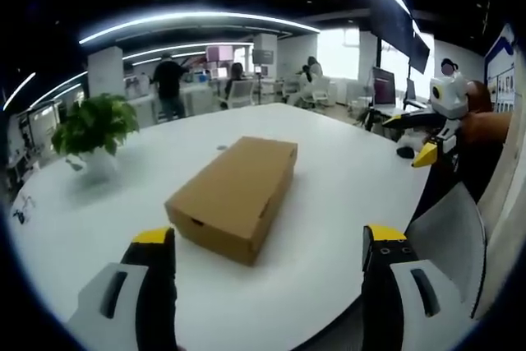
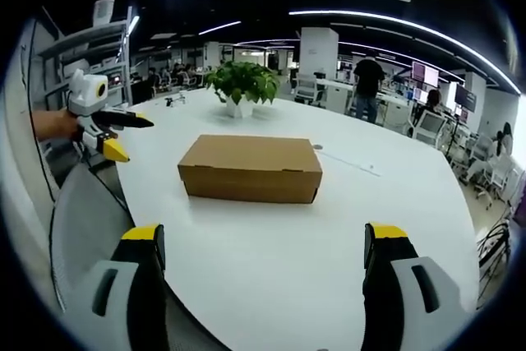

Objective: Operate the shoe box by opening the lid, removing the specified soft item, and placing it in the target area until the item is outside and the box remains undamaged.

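A closed brown cardboard shoe box (image 1: 234, 195) lies on the white table (image 1: 329, 195), its lid flat. My left gripper (image 1: 269, 238) is open, its yellow-tipped jaws wide apart just short of the box's near corner. In the right gripper view the box (image 2: 251, 168) lies broadside on, a little ahead of my open right gripper (image 2: 263, 234). Each gripper hangs over the table's edge and holds nothing. The right gripper (image 1: 411, 139) enters the left gripper view from the right, held by a hand. The left gripper (image 2: 131, 139) enters the right gripper view from the left. The box's contents are hidden.
A potted green plant (image 1: 92, 125) (image 2: 242, 81) stands on the table beyond the box. A grey chair (image 1: 448, 240) (image 2: 86, 211) sits at the table's edge. People (image 2: 367, 80) and desks fill the office behind. Bare white tabletop surrounds the box.
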{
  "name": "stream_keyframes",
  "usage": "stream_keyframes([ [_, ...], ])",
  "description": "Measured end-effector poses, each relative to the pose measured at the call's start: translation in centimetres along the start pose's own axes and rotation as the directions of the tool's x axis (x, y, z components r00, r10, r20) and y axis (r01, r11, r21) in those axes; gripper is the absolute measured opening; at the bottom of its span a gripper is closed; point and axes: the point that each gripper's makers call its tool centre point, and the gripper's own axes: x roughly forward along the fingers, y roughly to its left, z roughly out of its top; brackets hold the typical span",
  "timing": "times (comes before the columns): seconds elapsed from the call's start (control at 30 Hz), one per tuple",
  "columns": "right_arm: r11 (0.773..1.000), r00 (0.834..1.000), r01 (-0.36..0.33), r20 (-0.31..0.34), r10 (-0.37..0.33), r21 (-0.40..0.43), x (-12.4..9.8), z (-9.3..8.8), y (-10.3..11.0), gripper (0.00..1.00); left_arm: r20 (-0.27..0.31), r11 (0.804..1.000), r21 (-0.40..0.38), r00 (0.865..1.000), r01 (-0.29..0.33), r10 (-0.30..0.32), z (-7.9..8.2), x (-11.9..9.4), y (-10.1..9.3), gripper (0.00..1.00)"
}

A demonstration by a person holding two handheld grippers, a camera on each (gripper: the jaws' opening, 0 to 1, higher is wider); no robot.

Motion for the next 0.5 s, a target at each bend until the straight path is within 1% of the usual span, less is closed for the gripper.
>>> stream_keyframes([
  [0.2, 1.0, 1.0, -0.017, -0.005, 0.017, -0.01, 0.7, 0.0, -0.6, 0.96, -0.002, 1.0, -0.007, 1.0, -0.016, 0.016, -0.2, 0.3, 0.1, 0.95],
  [0.4, 0.999, 0.999, -0.04, -0.006, 0.04, -0.025, 1.6, 0.1, -1.0, 0.96, -0.02, 1.0, -0.018, 0.999, -0.026, 0.025, -1.0, 0.6, 0.0, 0.93],
  [0.5, 0.998, 0.999, -0.051, -0.014, 0.051, -0.03, 2.3, -0.1, -1.3, 0.96, -0.025, 0.999, -0.027, 0.999, -0.038, 0.037, -1.3, 0.7, 0.2, 0.91],
])
